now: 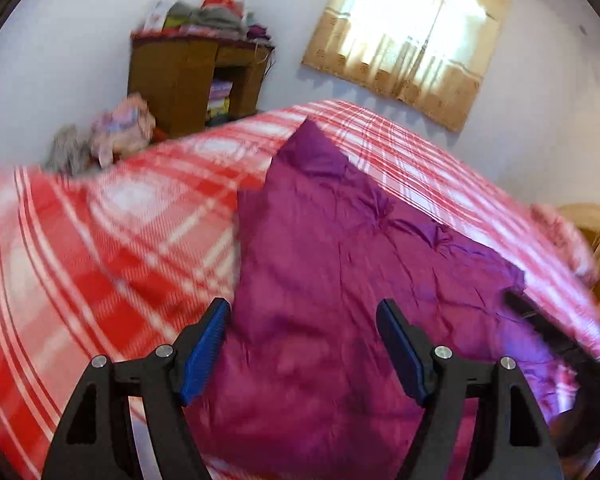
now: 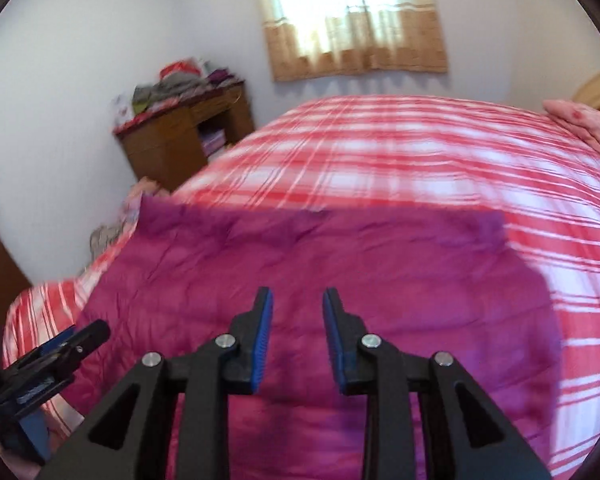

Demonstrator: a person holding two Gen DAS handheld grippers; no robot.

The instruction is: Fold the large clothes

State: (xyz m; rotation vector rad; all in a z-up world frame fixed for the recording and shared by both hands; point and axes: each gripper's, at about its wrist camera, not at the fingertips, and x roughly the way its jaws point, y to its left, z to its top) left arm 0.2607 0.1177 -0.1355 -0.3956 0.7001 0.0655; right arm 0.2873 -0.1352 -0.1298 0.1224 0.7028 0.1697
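Observation:
A large magenta-purple cloth (image 1: 340,264) lies spread flat on the red and white plaid bed (image 1: 100,232). In the right wrist view the cloth (image 2: 320,264) fills the near half of the bed (image 2: 440,152). My left gripper (image 1: 302,312) is open and empty, held above the cloth's near left part. My right gripper (image 2: 297,300) is open and empty, above the cloth's near middle. The left gripper also shows at the lower left of the right wrist view (image 2: 60,356). The right gripper shows blurred at the right edge of the left wrist view (image 1: 548,324).
A wooden cabinet (image 1: 188,84) piled with folded clothes stands against the far wall. A bundle of clothes (image 1: 112,132) lies at the bed's far left. A curtained window (image 1: 412,36) is behind the bed. A pink pillow (image 2: 584,124) lies at the right by the headboard.

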